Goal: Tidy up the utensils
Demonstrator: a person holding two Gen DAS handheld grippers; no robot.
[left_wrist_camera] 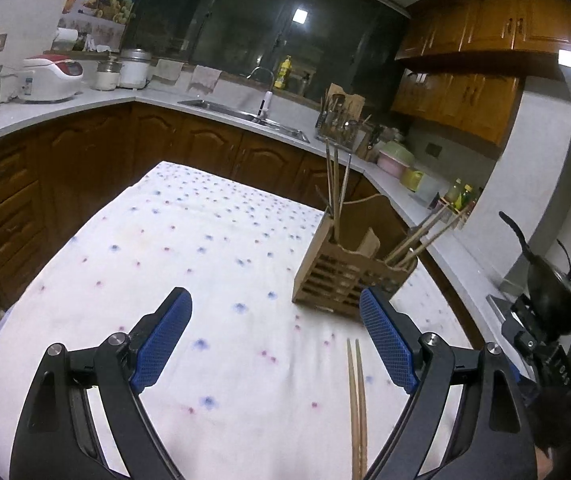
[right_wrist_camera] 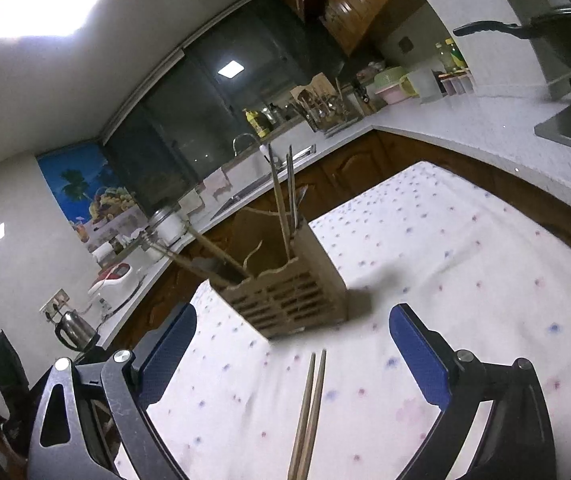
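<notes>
Wooden chopsticks (left_wrist_camera: 356, 400), slim and tapered, lie on dotted cloth (left_wrist_camera: 165, 260).

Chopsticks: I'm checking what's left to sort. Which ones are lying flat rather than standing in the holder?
The pair of chopsticks side by side on the tablecloth; the others stand in the wooden holder.

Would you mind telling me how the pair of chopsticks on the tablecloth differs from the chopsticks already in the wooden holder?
The pair of chopsticks lies flat on the tablecloth, side by side; the chopsticks in the holder stand upright or lean outward. The loose pair sits in front of the wooden holder, apart from it; the others are slotted in its compartments. Both look like plain light wood.
</notes>
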